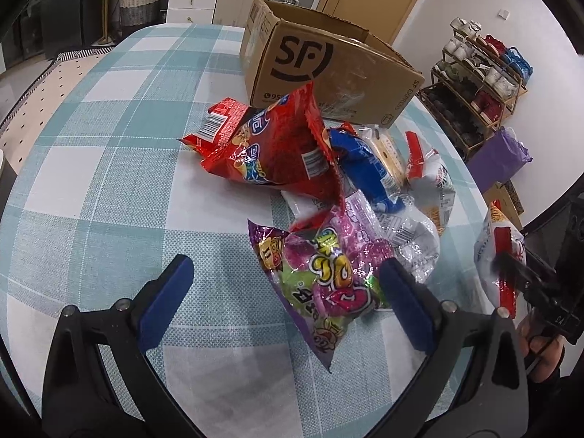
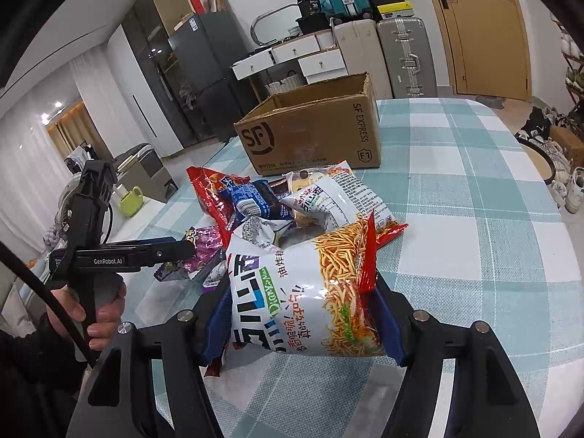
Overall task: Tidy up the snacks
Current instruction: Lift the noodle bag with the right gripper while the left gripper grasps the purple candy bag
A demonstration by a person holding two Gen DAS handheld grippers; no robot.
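A pile of snack bags lies on the checked tablecloth in front of an open cardboard box [image 1: 328, 69] [image 2: 314, 135]. A big red bag [image 1: 277, 153] leans toward the box, and a blue packet [image 1: 365, 168] lies beside it. My left gripper [image 1: 284, 284] stands open over a purple candy bag [image 1: 325, 284], which lies between its blue pads without being pressed. My right gripper [image 2: 303, 314] is shut on a white noodle snack bag [image 2: 310, 292], held above the table. That same noodle bag [image 1: 500, 252] shows at the right edge of the left wrist view.
A second white noodle bag [image 2: 339, 197] and clear-wrapped packets [image 1: 412, 233] lie in the pile. The table [image 2: 474, 219] has bare cloth right of the box. A shoe rack [image 1: 478, 84] stands by the wall, with suitcases [image 2: 405, 54] and drawers behind the table. A hand [image 2: 95, 310] holds the left gripper's handle.
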